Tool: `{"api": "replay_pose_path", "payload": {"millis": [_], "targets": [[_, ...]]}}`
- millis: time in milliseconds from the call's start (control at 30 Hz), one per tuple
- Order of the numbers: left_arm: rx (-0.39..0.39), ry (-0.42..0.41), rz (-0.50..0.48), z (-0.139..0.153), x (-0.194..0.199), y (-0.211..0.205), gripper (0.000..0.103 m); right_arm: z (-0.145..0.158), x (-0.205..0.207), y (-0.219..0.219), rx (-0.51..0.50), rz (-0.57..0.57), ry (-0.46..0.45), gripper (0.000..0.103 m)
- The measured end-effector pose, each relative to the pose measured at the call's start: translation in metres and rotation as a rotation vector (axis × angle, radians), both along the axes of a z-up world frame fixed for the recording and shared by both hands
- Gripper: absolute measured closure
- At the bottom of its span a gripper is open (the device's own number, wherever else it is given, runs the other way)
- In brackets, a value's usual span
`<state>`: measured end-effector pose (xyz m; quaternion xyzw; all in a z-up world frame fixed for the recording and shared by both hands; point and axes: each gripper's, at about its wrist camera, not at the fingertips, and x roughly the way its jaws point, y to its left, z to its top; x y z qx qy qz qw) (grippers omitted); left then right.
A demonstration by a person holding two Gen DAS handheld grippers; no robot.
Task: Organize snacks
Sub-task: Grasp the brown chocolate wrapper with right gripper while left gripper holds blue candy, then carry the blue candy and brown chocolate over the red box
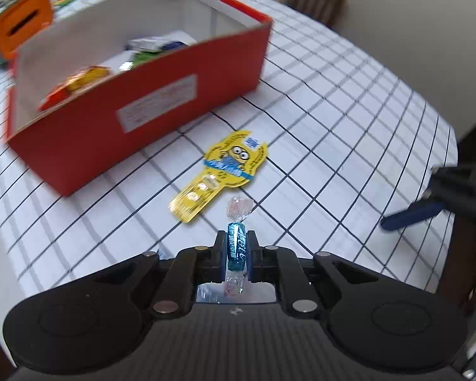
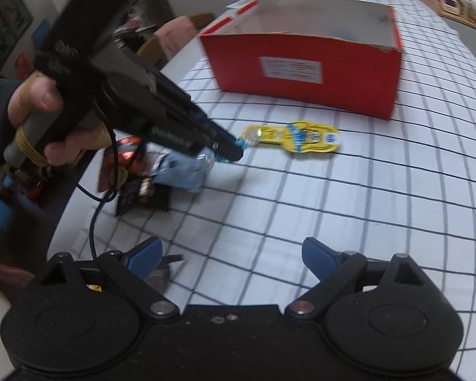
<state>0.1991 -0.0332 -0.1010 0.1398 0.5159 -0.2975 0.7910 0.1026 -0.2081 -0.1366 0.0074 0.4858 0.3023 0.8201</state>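
while the right gripper is held spread wide apart at lower centre, a small blue foil-wrapped candy is clamped by the left gripper (mid-frame), below the red cardboard box at upper left.

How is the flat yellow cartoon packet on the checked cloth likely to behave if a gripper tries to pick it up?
The yellow packet lies flat on the tablecloth, so its edge probably gives the jaws little to catch. It looks thin, so likely light and a bit floppy, bending at its narrow end. A push would probably slide it rather than roll it.
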Motion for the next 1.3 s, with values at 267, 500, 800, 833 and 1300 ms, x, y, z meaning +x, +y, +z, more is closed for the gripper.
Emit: {"api": "replay_pose_path", "payload": {"millis": [267, 500, 800, 833, 1300], "targets": [[-0.074, -0.030, 0.205, 0.023, -0.039, 0.052, 0.092, -0.014, -0.010, 0.038, 0.007, 0.153, 0.059, 0.010], [-0.064, -0.030, 0.291, 0.018, -0.069, 0.079, 0.092, -0.036, -0.016, 0.072, -0.068, 0.232, 0.077, 0.019], [-0.076, -0.025, 0.353, 0.008, -0.084, 0.092, 0.092, -0.042, -0.018, 0.091, -0.136, 0.244, 0.011, 0.038], [-0.078, -0.023, 0.358, 0.008, -0.085, 0.093, 0.092, -0.041, -0.019, 0.092, -0.148, 0.248, 0.002, 0.043], [-0.091, -0.030, 0.367, 0.010, -0.084, 0.090, 0.092, -0.022, -0.018, 0.078, -0.171, 0.202, -0.071, 0.056]]}}
